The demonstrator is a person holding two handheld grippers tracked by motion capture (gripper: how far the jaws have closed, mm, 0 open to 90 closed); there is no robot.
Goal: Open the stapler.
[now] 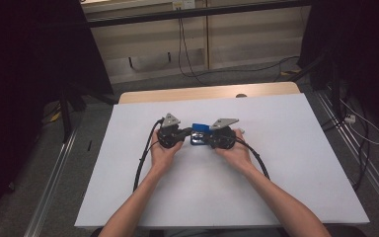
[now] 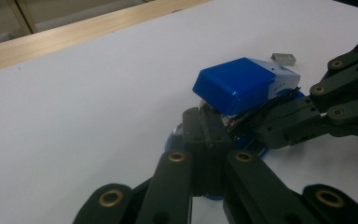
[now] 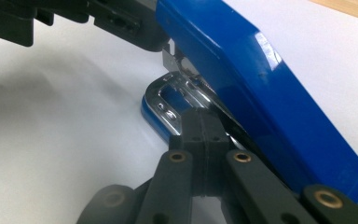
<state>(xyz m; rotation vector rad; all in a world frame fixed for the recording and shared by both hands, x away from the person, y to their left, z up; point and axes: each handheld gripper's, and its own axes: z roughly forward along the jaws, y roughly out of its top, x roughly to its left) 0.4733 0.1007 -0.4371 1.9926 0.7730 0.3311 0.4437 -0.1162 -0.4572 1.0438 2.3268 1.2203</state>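
On table [image 1: 296, 163], both claws [image 1: 181, 134] [image 1: 208, 140] closed, pinching blue stapler [image 2: 235, 84]; staple block [image 2: 283, 58] nearby.

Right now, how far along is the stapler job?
Done: the cover of the blue stapler stands lifted. In hand: the right claw pinches the thin rail under it; the left claw, shut, touches its front. Left: the grey block, likely staples, lies unloaded on the table.

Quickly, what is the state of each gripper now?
Left gripper: closed, jaws pressed together at the blue stapler.
Right gripper: closed, jaws together against the stapler's metal base.
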